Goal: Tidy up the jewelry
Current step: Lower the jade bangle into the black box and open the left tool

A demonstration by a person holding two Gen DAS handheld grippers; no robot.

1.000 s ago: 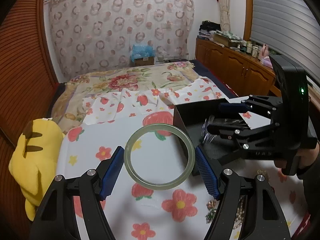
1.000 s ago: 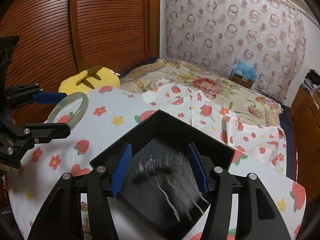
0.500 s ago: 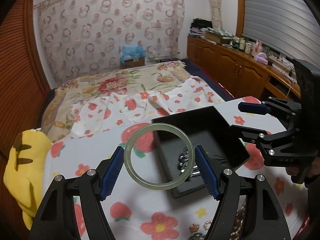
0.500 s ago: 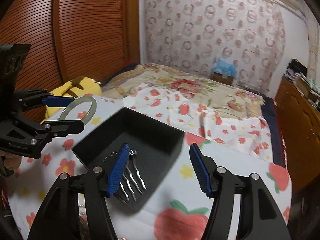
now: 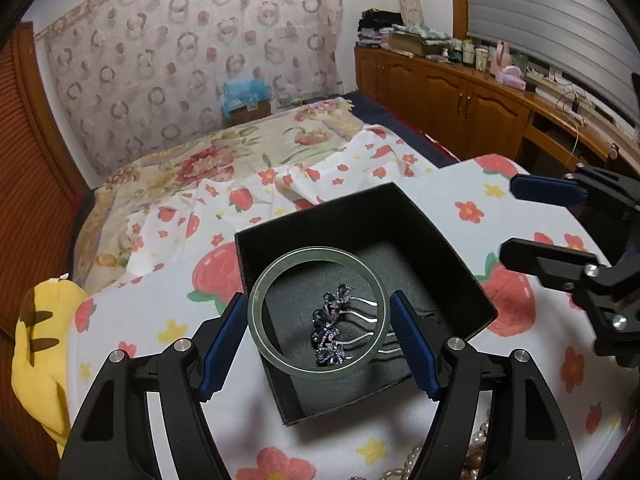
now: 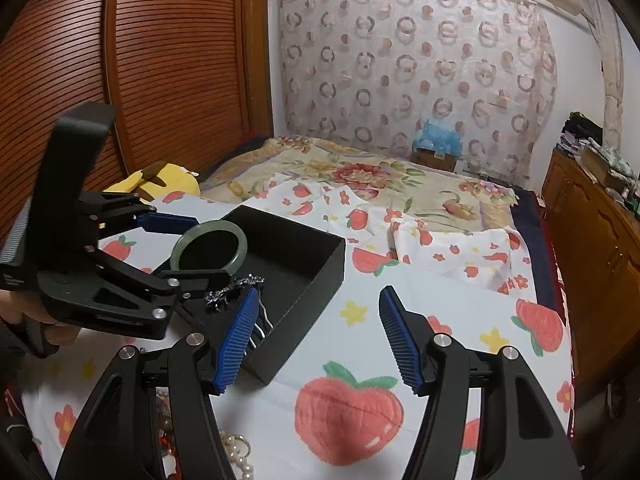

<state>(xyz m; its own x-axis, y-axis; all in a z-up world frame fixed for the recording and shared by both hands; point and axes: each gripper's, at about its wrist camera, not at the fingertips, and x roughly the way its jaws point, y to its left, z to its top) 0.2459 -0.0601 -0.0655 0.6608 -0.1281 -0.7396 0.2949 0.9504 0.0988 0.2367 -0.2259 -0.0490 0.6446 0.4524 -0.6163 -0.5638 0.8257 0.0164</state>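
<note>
The left gripper (image 5: 319, 334) held a pale green bangle (image 5: 319, 313) between its two blue pads, one pad on each side of the ring. The bangle hung over the black box (image 5: 400, 216), which sat on a cloth (image 5: 452, 196) with red fruit and flowers. Inside the box lay some silver hairpins (image 5: 340, 328) with dark blue stones, seen through the ring. The right gripper (image 6: 316, 334) was wide open and held nothing. It was over the cloth, just beside the box. A few pearl beads (image 6: 236, 452) lay on the cloth near the front. A yellow plush toy (image 5: 36, 344) sat off to the left.
</note>
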